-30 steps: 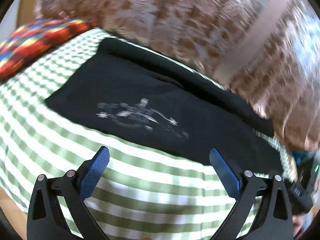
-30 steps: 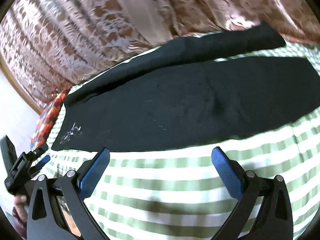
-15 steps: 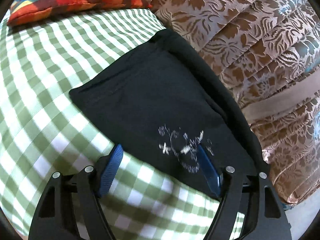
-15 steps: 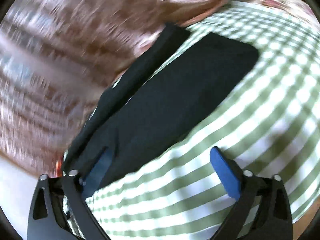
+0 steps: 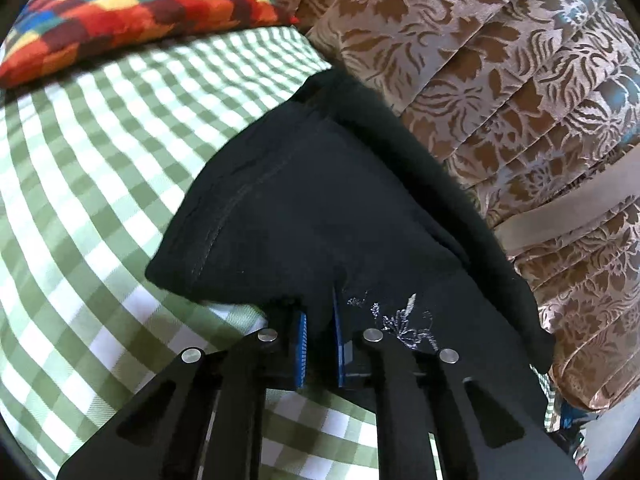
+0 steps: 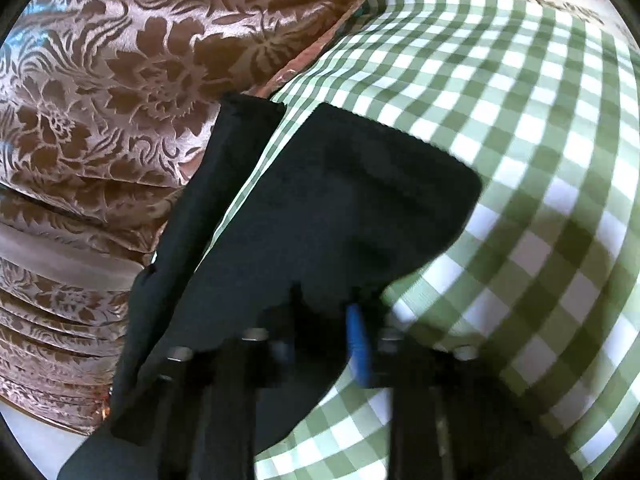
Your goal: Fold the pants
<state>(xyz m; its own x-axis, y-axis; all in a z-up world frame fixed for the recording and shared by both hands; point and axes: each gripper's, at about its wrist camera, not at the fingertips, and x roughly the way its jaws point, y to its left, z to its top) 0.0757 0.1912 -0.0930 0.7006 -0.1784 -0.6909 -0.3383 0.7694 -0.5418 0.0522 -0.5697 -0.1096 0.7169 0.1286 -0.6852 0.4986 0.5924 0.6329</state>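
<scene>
Green-checked sheet (image 5: 100, 184) covers the bed, brown flowered curtain (image 5: 500, 80) behind, patchwork pillow (image 5: 132, 16) at one end. Black pants (image 5: 320, 208) lie flat along the curtain side. Your left gripper (image 5: 319, 344) has just closed its jaws, pinching the near edge by the white embroidery (image 5: 404, 322); your right gripper (image 6: 324, 340) likewise, at the leg end.

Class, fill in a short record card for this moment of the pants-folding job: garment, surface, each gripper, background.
garment: black pants, near edge bunched and raised, white embroidery by the left grip
surface: green-and-white checked cloth
left gripper: jaws have just been closing, now shut on the pants' near edge
right gripper: jaws have just been closing, now pinching the pants' near edge; picture blurred
background: brown floral curtain; multicoloured checked cushion at the far end of the cloth
</scene>
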